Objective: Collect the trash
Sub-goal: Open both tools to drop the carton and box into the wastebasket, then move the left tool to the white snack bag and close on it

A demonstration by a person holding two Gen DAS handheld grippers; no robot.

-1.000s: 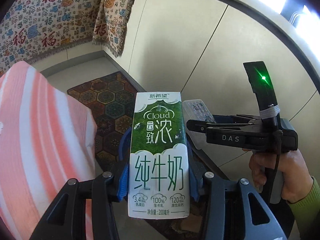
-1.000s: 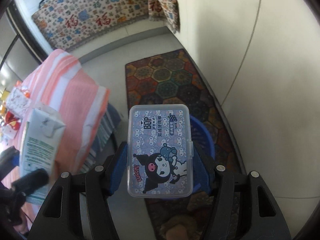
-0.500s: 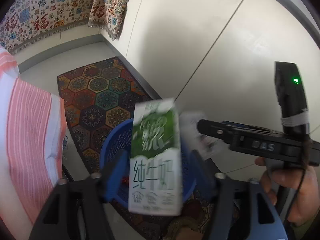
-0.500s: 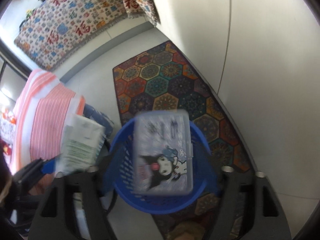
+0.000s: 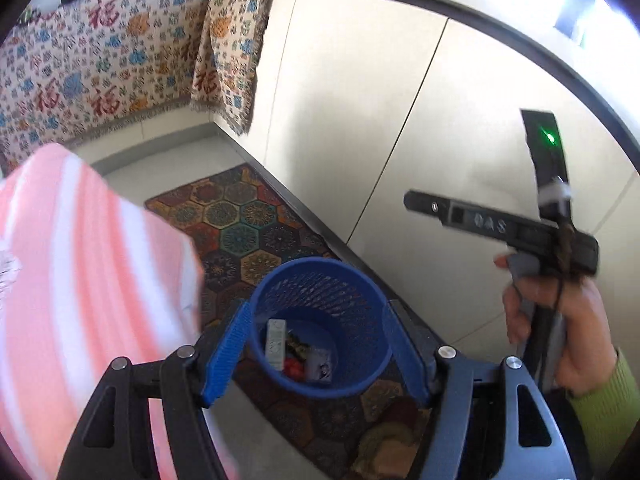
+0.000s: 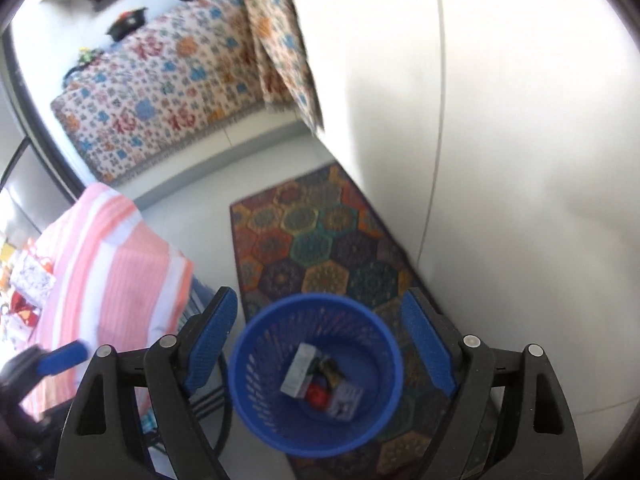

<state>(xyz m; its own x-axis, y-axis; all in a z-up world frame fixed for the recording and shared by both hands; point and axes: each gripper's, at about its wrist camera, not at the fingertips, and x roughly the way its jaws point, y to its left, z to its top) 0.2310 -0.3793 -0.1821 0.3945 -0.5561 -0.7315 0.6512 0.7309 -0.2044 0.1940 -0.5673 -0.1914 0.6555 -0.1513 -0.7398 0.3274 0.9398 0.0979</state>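
Patterned rug (image 6: pixel 316 240) on pale floor, one blue basket (image 6: pixel 276 428) standing on it, right below both claws. Left claw (image 5: pixel 316 350) spread, nothing between its pads; right claw (image 6: pixel 320 344) has just been opening, empty too. One milk carton (image 6: pixel 298 370) and one small plastic box (image 6: pixel 346 402) lie inside the basket. Striped pink cloth (image 5: pixel 80 288) crowds the left.

A dark rug of multicoloured hexagons (image 6: pixel 320 248) lies on a pale grey floor (image 5: pixel 168 164). Along the rug's right edge stands a plain cream panelled wall (image 5: pixel 360 120). Beyond the rug hangs a cream patterned cloth with red characters (image 5: pixel 100 64). Left of the rug sits a pink-and-white striped cloth (image 5: pixel 80 280). Bright daylight washes the wall.
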